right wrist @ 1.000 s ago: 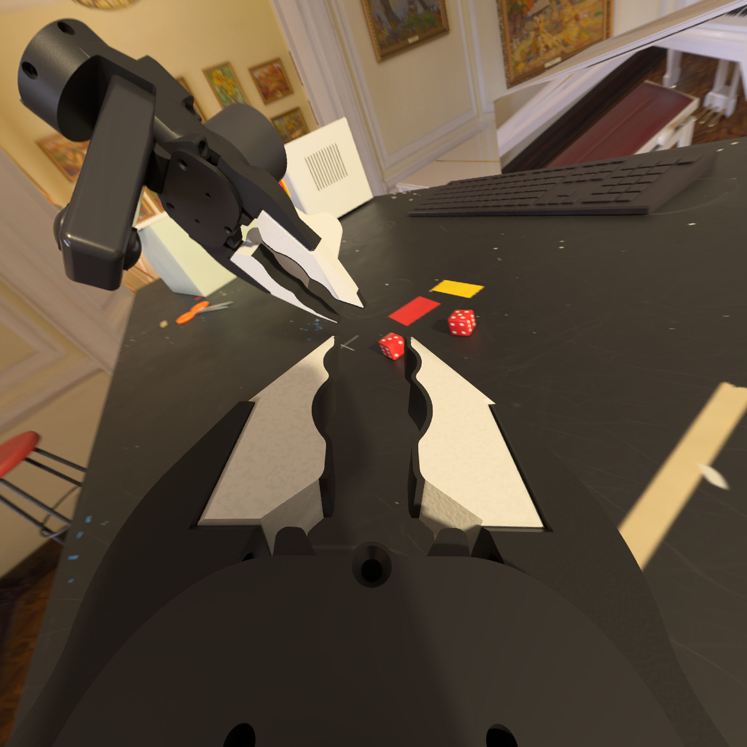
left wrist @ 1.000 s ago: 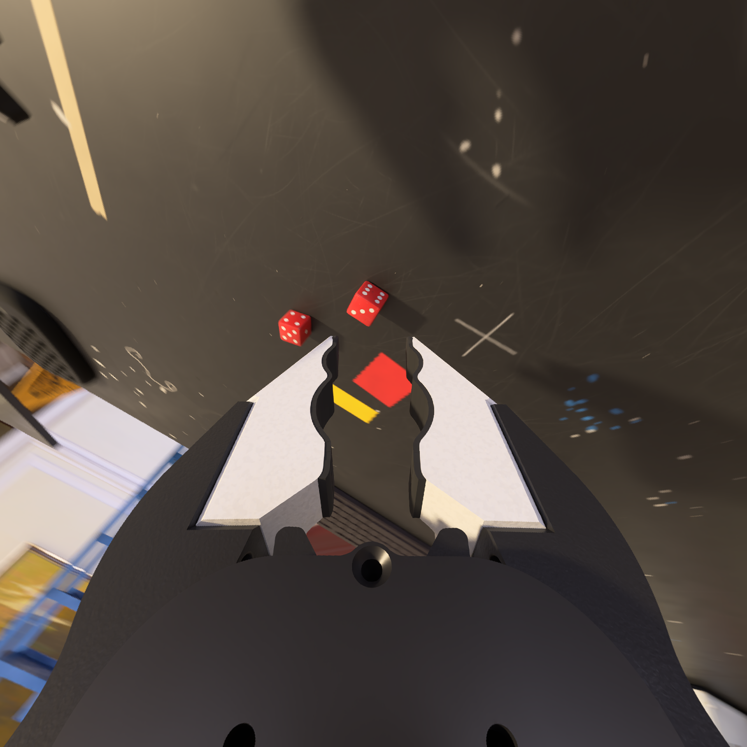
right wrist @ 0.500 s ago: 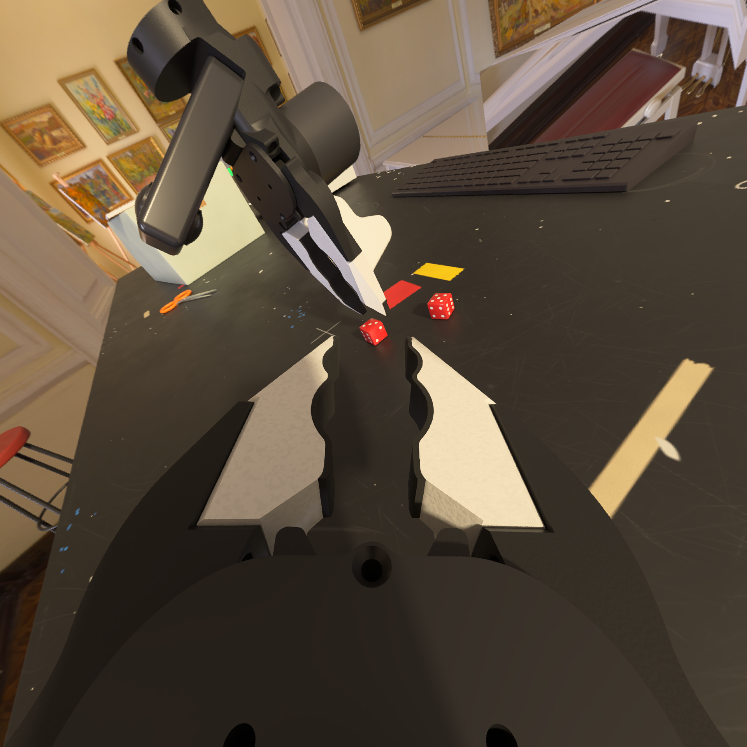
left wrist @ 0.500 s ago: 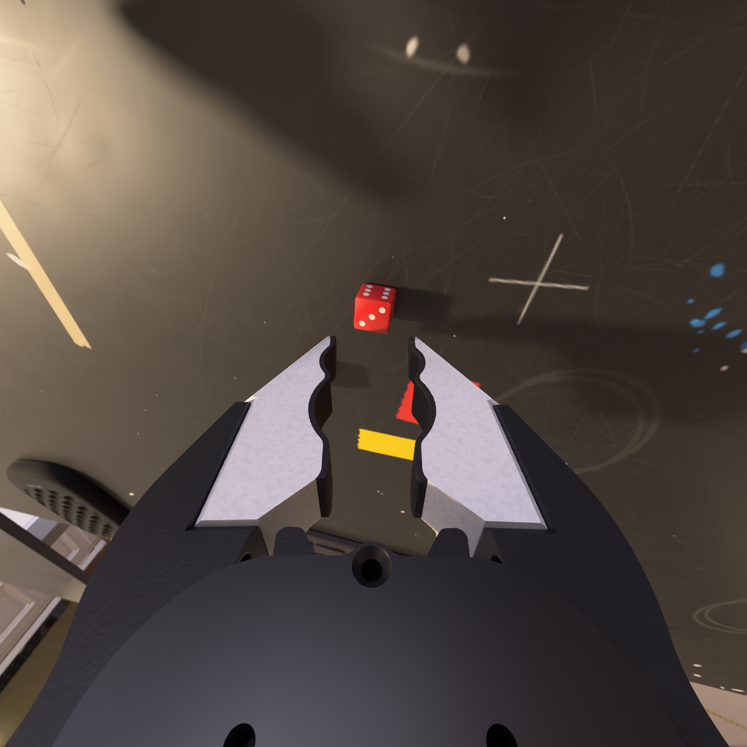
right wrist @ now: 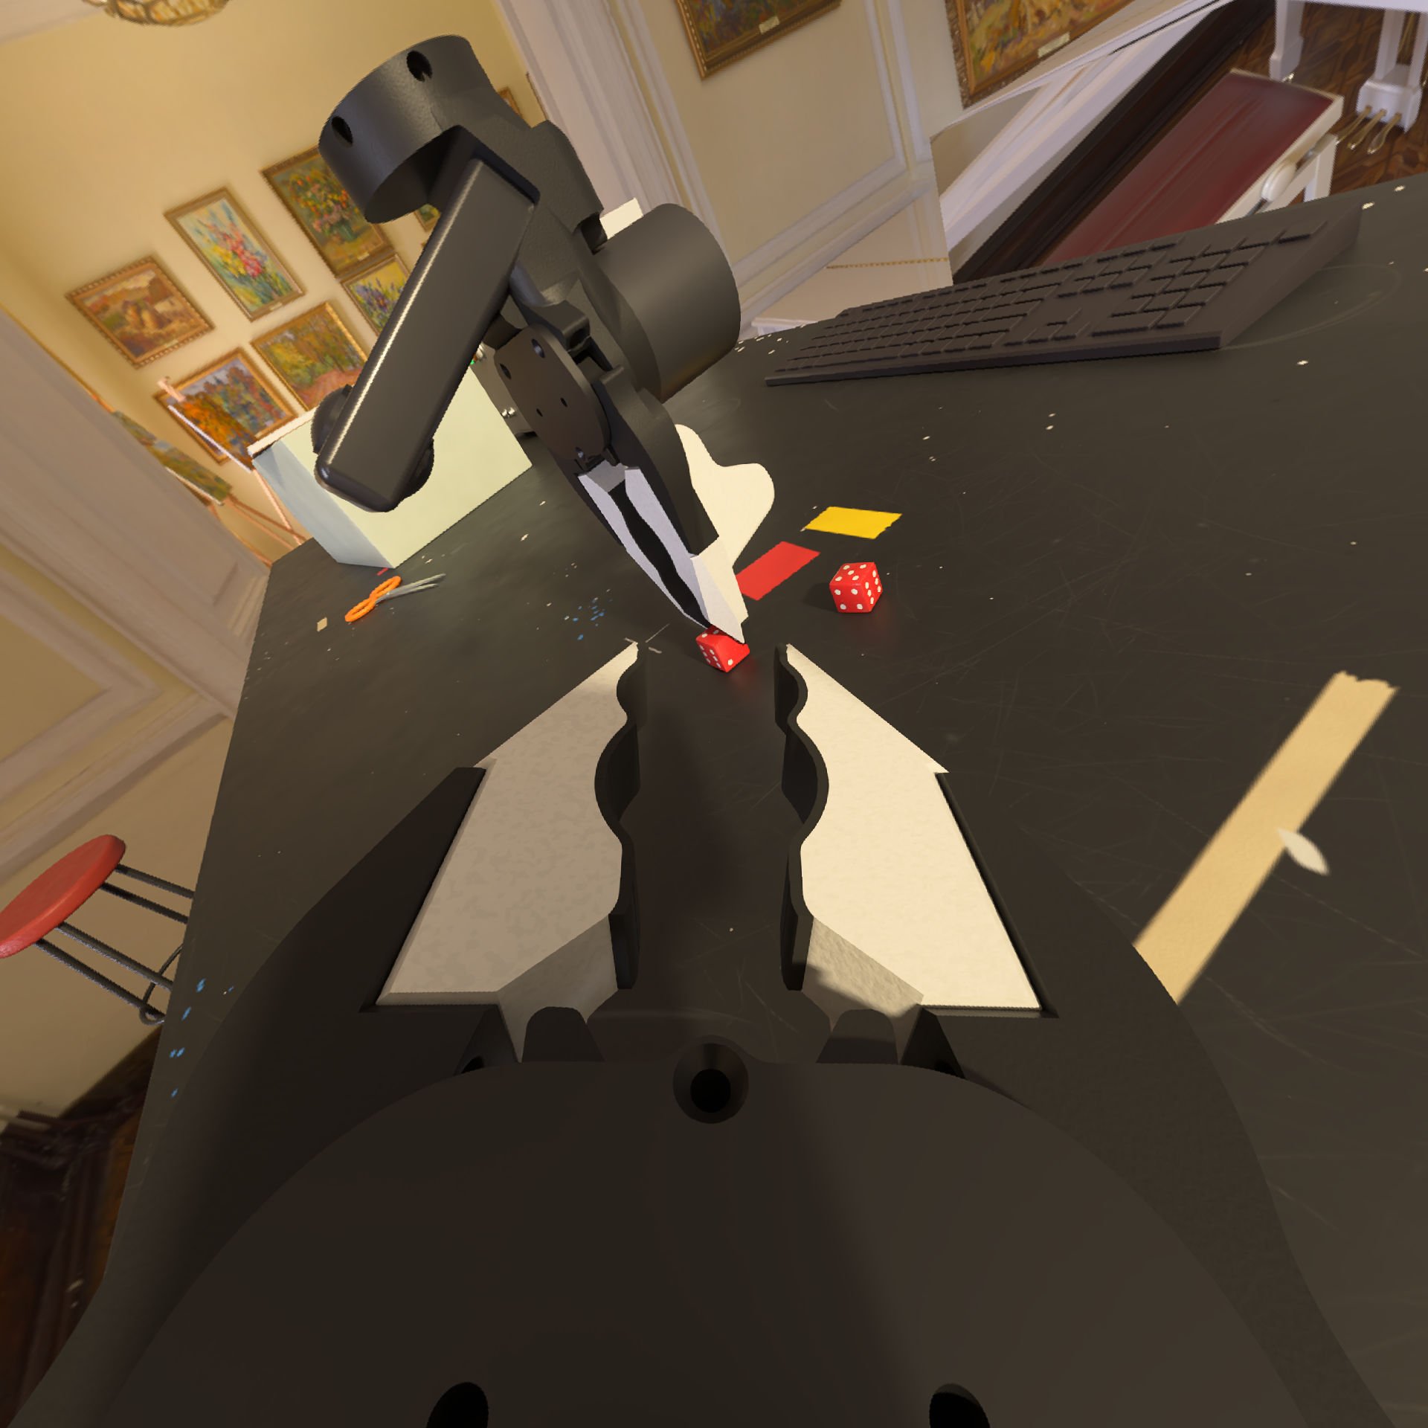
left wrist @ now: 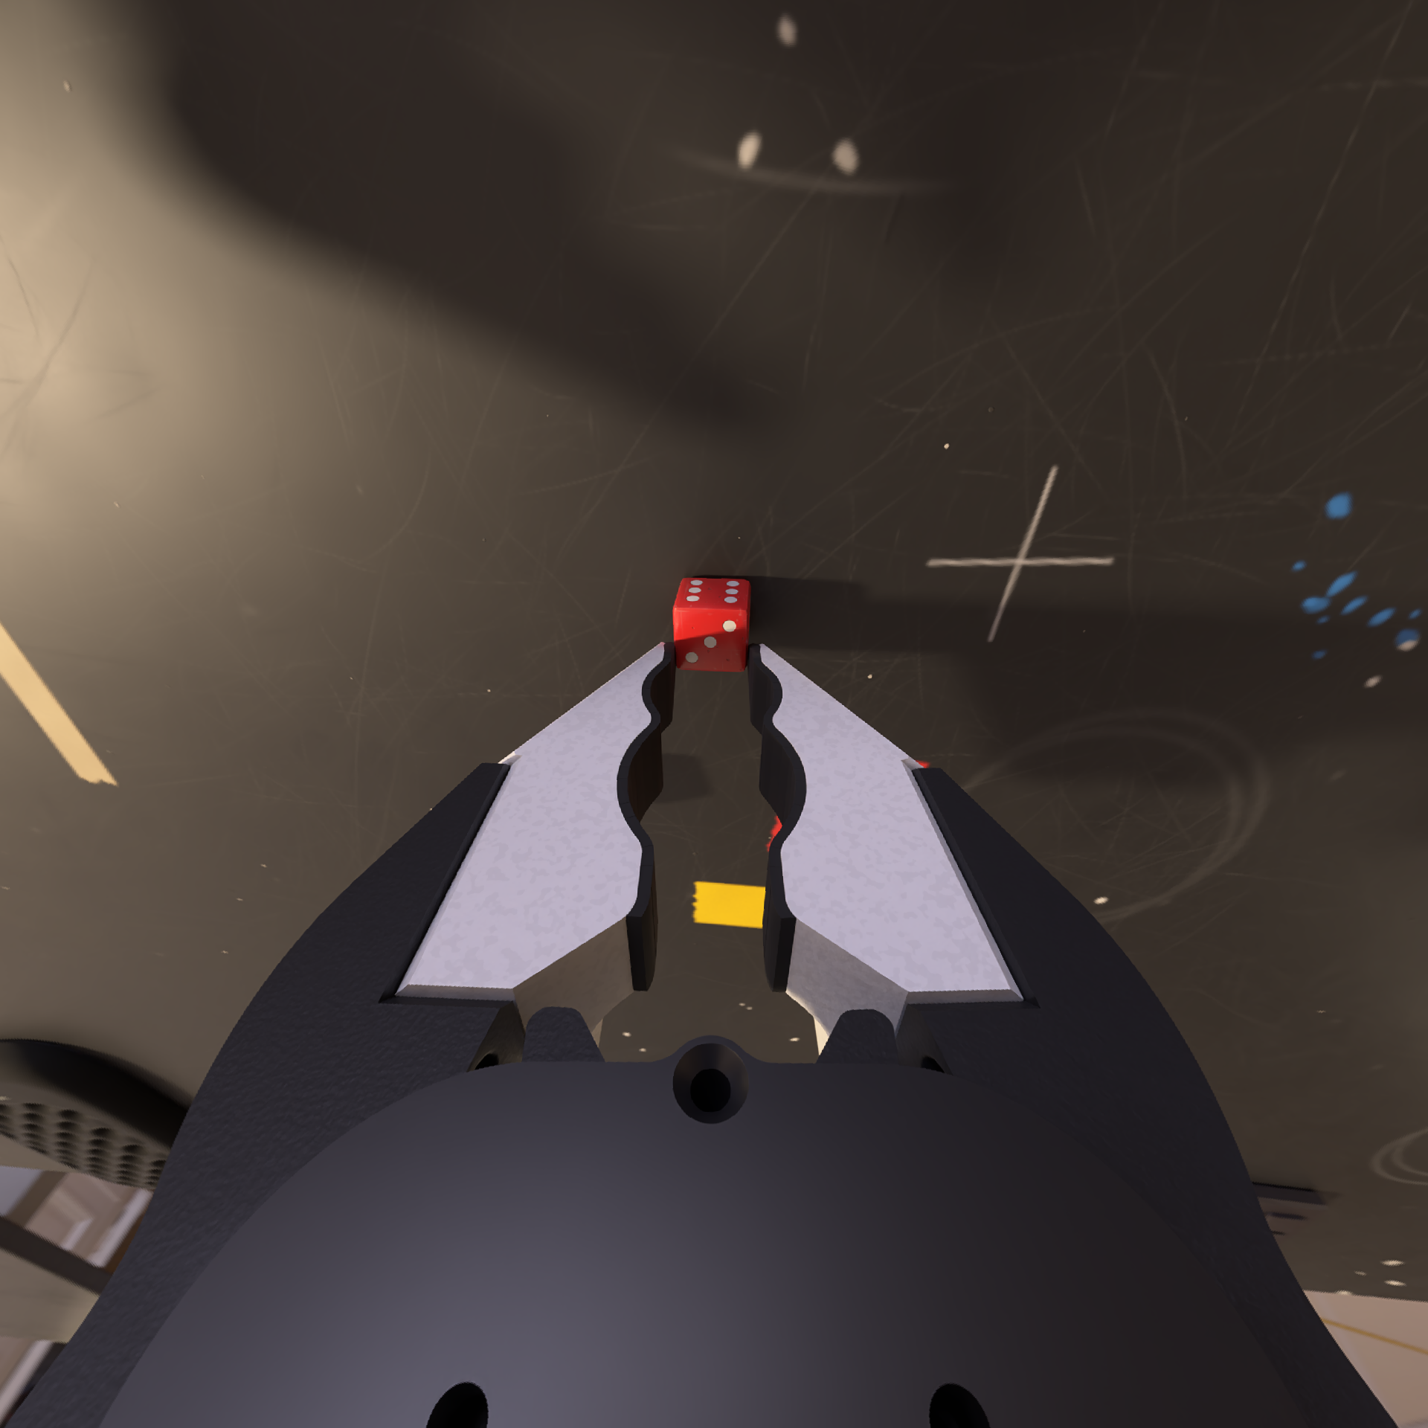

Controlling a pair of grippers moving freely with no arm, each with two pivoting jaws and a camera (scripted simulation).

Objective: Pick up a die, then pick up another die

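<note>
A red die [left wrist: 711, 622] sits on the dark table [left wrist: 386, 502], pinched between the tips of my left gripper [left wrist: 711, 657], whose jaws have narrowed to the die's width. In the right wrist view the left gripper [right wrist: 715, 618] slants down onto this die [right wrist: 722, 649], which still rests on the table. A second red die [right wrist: 855, 587] lies free a little to the right, beside the tape patches. My right gripper [right wrist: 709, 657] is open and empty, low over the table, its tips just short of the gripped die.
A red tape patch [right wrist: 775, 568] and a yellow one [right wrist: 850, 521] lie behind the dice. A black keyboard [right wrist: 1066, 317] is at the back right, orange scissors [right wrist: 390, 596] and a white box [right wrist: 402, 494] at the left, a tan tape strip [right wrist: 1259, 834] at the right.
My left gripper has moved forward and down to the nearer die, and its jaws have closed around it. The right gripper stays open and has shifted only slightly.
</note>
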